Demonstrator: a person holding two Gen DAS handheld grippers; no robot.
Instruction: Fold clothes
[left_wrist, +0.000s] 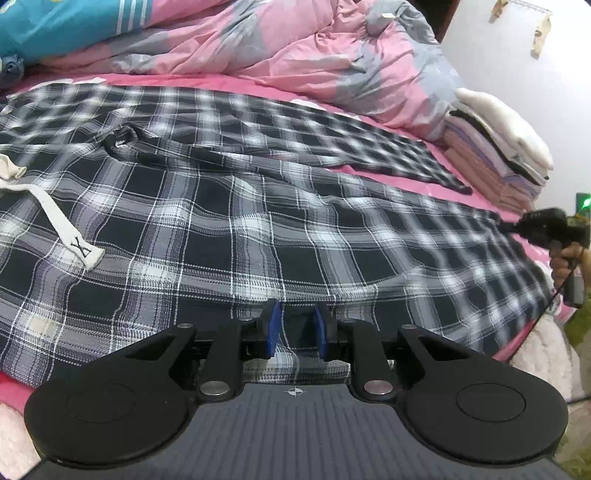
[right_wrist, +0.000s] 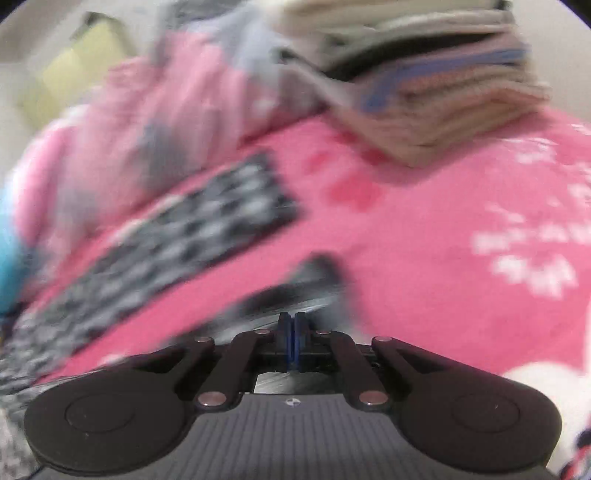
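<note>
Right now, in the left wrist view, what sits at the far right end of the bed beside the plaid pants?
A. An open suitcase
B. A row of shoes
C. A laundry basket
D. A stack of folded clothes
D: a stack of folded clothes rests on the pink sheet, just past the leg ends of the plaid pants.

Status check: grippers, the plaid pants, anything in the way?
Left gripper open at plaid pants edge. Right gripper shut on hem. Folded stack clear.
</note>
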